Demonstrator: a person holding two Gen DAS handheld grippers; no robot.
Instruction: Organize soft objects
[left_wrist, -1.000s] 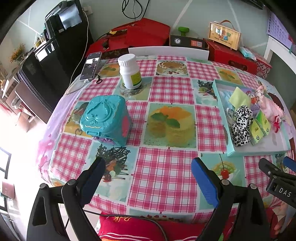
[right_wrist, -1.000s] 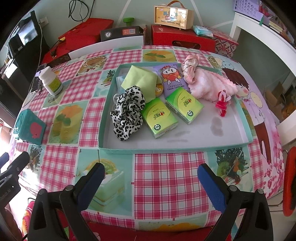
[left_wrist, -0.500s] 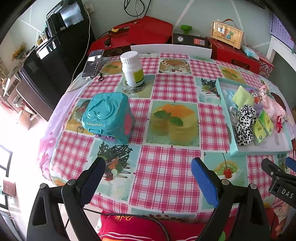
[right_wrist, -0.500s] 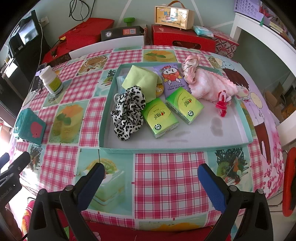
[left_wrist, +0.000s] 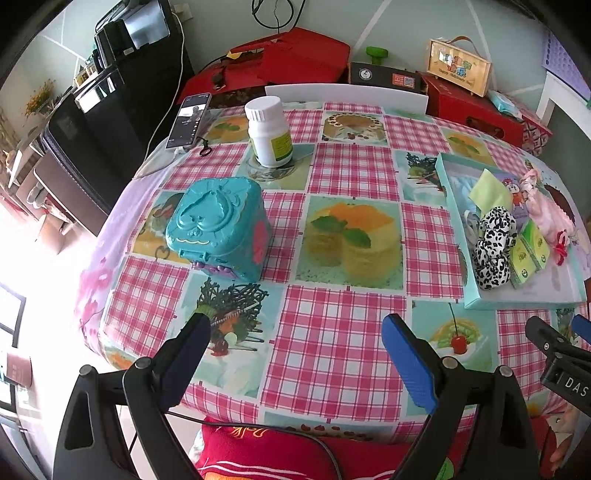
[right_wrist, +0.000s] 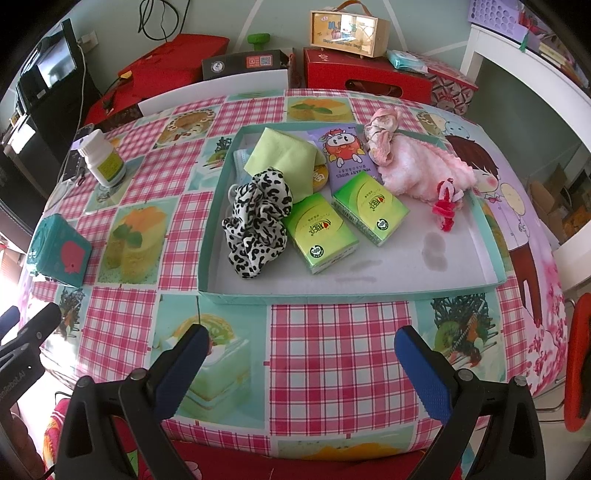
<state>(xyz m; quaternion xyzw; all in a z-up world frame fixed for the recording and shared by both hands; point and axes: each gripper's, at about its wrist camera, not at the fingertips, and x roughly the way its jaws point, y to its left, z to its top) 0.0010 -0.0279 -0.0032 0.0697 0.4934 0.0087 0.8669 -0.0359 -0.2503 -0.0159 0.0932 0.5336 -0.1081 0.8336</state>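
Right wrist cam looks straight into the teal tray (right_wrist: 236, 295): leopard scrunchie (right_wrist: 255, 218) at its left, two glossy green tissue packs (right_wrist: 319, 233) mid, fluffy pink cloth (right_wrist: 421, 166) draped over the far-right rim. Left cam gets that tray only edge-on, far right, but shows the moulded teal box (left_wrist: 218, 229) up close, plus white pill bottle (left_wrist: 269, 131) & a phone. Left gripper (left_wrist: 295, 332) and right gripper (right_wrist: 299, 341): jaws spread wide, empty, low over the near edge of the table (right_wrist: 332, 354), pink-check oilcloth w/ cake prints.
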